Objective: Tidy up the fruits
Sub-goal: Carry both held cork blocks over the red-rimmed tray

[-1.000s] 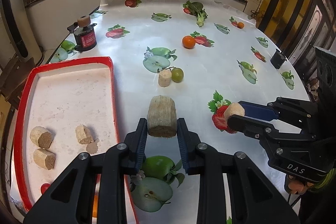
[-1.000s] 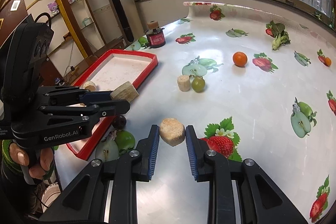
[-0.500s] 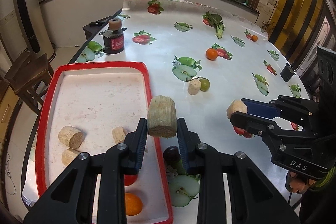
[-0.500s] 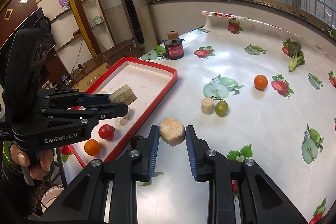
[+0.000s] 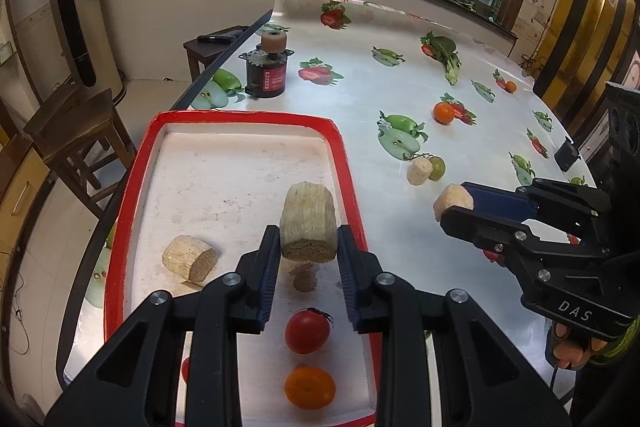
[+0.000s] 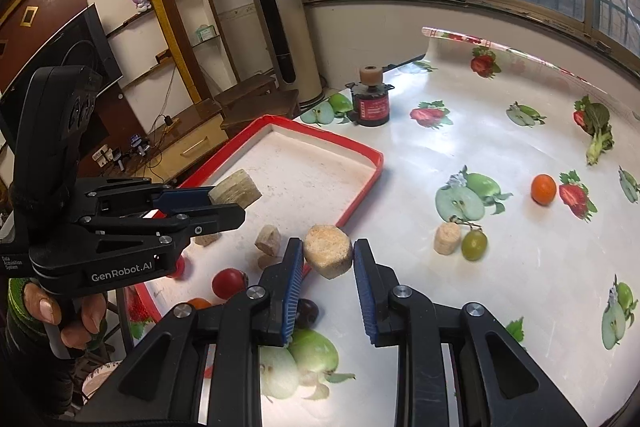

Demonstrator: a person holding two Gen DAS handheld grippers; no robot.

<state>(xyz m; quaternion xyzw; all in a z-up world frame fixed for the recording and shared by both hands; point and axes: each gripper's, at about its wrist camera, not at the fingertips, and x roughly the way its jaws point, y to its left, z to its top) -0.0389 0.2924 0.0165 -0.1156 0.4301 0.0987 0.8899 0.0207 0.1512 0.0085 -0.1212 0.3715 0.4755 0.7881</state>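
Nearest in the left wrist view, the left tongs point(image 5: 308, 251) are clamped on a tan fibrous cylinder point(image 5: 308, 225), held above the red-rimmed tray point(image 5: 132, 187). In the tray lie an orange point(image 5: 309, 387), a tomato point(image 5: 307, 331) and another tan log piece point(image 5: 189, 258) (cut face toward the camera). The right tongs point(image 6: 325, 259) grip a pale round chunk point(image 6: 328, 250) over the desk point(image 6: 500, 287), just beside the tray's edge. Farther out on the desk sit a cork-like piece point(image 6: 447, 238) touching a green grape point(image 6: 474, 245), then a loose orange fruit point(image 6: 543, 189), and a dark jar point(image 6: 370, 103).
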